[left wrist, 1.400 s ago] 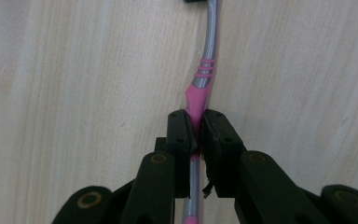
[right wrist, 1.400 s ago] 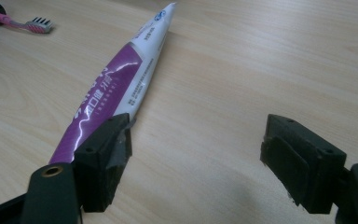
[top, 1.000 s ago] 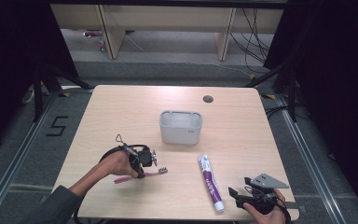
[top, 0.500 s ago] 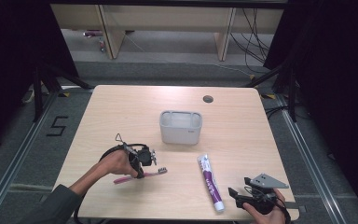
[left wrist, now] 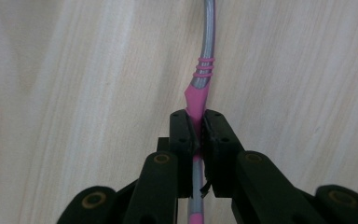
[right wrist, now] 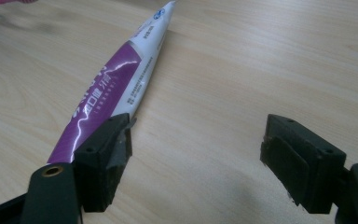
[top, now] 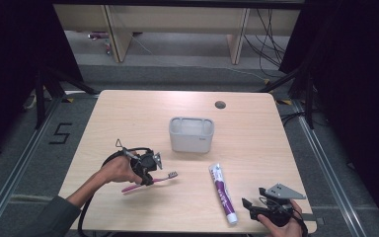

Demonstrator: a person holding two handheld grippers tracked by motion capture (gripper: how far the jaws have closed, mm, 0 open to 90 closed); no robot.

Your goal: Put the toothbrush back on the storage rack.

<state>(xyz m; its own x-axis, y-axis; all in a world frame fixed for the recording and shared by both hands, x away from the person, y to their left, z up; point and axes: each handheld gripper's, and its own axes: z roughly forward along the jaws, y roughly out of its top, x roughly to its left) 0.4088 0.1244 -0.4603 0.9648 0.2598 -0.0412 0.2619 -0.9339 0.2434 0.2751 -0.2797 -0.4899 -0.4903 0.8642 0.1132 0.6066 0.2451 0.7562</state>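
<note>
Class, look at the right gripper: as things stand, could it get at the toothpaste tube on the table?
Probably yes. The right gripper is open, the toothpaste tube lies just beside one of its jaws, and nothing sits between them on the table.

The high camera looks forward and down on the table (top: 128, 113). Both gripper cameras sit close above the wood; the right one shares the tube (right wrist: 112, 88), at 5 o'clock from the high view.

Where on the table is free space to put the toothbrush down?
Bare wood lies left of the grey holder and along the far edge beside the round hole. It is crowded in front, between the left gripper, which clamps the toothbrush, and the toothpaste tube.
</note>
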